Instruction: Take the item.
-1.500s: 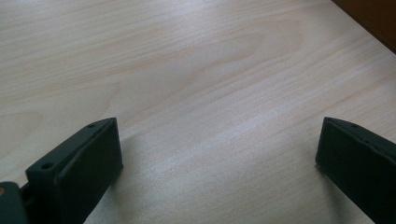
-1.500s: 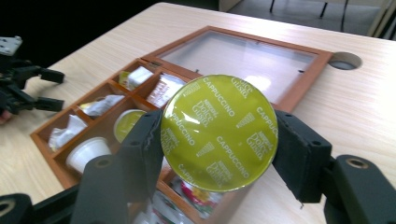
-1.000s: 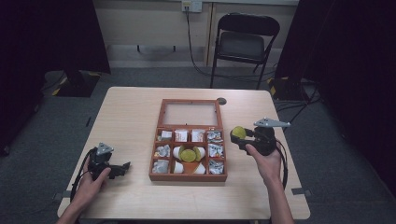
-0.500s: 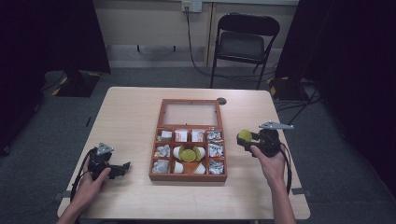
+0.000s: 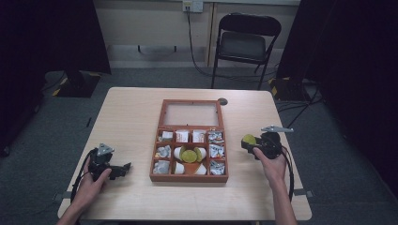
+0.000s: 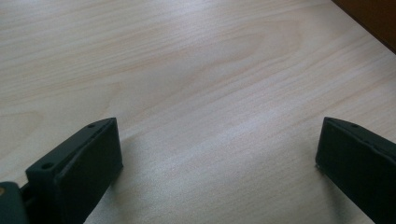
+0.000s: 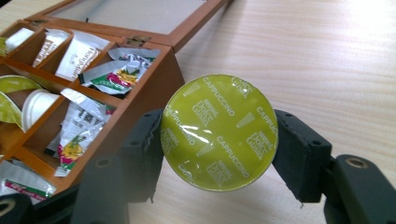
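Observation:
A wooden compartment box point(image 5: 191, 178) point(image 7: 154, 88) lies open at the table's middle, its lid flat behind it. It holds sachets point(image 7: 116, 74), white capsules point(image 5: 180, 168) and green-lidded capsules point(image 5: 189, 154). My right gripper point(image 5: 248, 141) point(image 7: 217, 140) is shut on a capsule with a green CAPPUCCINO lid point(image 7: 218, 132), low over the bare table just right of the box. My left gripper point(image 5: 123, 168) point(image 6: 217, 154) rests near the table's front left, its jaws wide open over bare wood with nothing between them.
A black folding chair point(image 5: 246, 44) stands behind the table. Cables run along the floor at the back and right. Bare tabletop point(image 5: 131, 122) stretches on both sides of the box.
My right gripper has come down and drifted right, away from the box, carrying the green-lidded capsule. The left gripper has stayed where it was.

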The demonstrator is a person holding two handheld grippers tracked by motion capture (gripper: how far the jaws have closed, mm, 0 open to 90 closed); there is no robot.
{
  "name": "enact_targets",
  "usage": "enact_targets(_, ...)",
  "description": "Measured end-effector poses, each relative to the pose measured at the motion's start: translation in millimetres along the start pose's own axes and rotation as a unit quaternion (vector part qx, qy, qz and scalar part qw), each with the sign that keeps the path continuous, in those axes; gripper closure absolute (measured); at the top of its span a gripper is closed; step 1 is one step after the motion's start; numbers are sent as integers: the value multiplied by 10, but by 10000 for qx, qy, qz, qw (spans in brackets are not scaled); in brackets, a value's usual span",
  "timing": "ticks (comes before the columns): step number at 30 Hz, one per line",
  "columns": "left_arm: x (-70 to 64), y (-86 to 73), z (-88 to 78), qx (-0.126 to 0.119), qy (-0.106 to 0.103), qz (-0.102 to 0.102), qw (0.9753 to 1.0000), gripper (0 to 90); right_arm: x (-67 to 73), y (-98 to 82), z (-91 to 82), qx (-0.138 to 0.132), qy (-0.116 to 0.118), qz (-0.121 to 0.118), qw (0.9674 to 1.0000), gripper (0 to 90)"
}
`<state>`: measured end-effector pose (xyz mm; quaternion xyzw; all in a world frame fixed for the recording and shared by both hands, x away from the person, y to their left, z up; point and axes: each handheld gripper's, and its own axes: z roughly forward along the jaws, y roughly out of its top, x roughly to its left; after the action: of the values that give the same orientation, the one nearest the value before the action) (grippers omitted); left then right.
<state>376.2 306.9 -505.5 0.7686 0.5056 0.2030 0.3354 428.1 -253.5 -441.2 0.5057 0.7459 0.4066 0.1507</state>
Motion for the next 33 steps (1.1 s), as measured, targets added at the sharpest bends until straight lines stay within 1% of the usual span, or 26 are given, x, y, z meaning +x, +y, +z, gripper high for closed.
enact_targets(11, 0, 0, 0, 0, 4, 3, 10000, 0, -17, -80, 152, 245, -95, -31, 9996, 382)
enact_targets(14, 0, 0, 0, -1, 1, 0, 10000, 0, 3, -95, 196, 297, -116, -72, 9995, 382)
enact_targets(16, 0, 0, 0, 1, 2, 2, 10000, 0, 33, -102, 242, 344, -62, -85, 9994, 381)
enact_targets(18, 0, 0, 0, 1, 1, 3, 10000, 0, 60, -105, 283, 407, -62, -127, 9991, 382)
enact_targets(21, 1, 0, -1, 3, 2, 10, 10000, 0, 54, -118, 333, 461, -80, -139, 9988, 382)
enact_targets(29, 0, 0, 0, 0, 4, 8, 10000, 0, 51, -145, 381, 560, -108, -128, 9983, 381)
enact_targets(33, 1, 0, 0, 2, 4, 11, 10000, 0, 57, -154, 400, 599, -120, -203, 9979, 381)
